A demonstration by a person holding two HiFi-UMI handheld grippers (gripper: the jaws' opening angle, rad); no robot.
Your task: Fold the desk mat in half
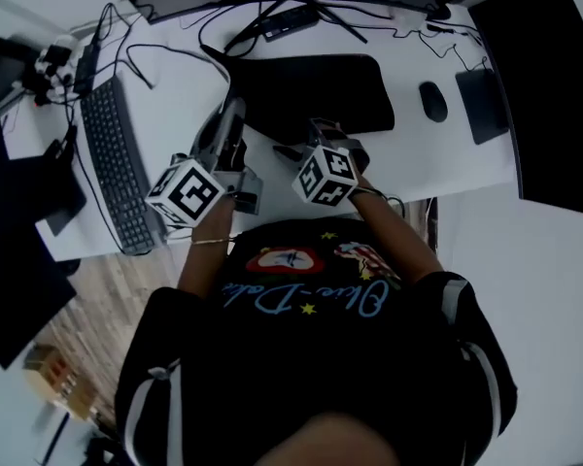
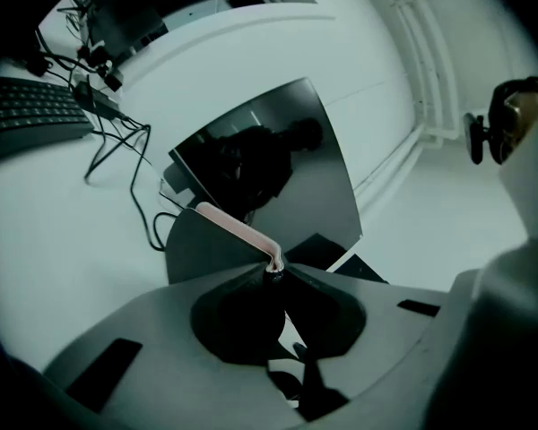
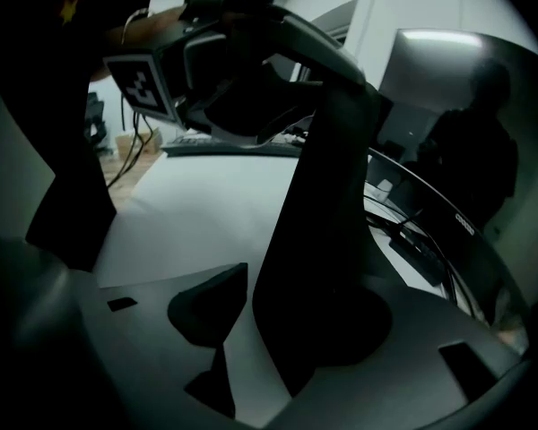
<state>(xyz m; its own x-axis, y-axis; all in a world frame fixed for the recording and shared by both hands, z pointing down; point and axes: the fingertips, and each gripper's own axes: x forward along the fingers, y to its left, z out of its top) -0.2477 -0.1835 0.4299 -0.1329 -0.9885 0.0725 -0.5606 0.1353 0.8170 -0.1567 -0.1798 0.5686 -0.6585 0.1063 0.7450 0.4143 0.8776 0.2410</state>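
Observation:
The black desk mat (image 1: 316,93) lies in the middle of the white desk (image 1: 180,95). My left gripper (image 1: 229,116) is shut on the mat's left edge and holds it lifted off the desk. In the left gripper view the closed jaws (image 2: 273,274) pinch that edge, and its pink rim (image 2: 238,227) curls away from them. My right gripper (image 1: 323,132) is at the mat's near edge. In the right gripper view the raised mat (image 3: 327,222) hangs as a dark strip between the right gripper's (image 3: 296,305) open jaws, with a gap beside the left finger (image 3: 211,307).
A dark keyboard (image 1: 117,163) lies left of the mat, with cables (image 1: 126,37) behind it. A mouse (image 1: 433,101) and a small dark pad (image 1: 483,105) are to the right. A power strip (image 1: 291,22) sits at the back. The desk's near edge is by my body.

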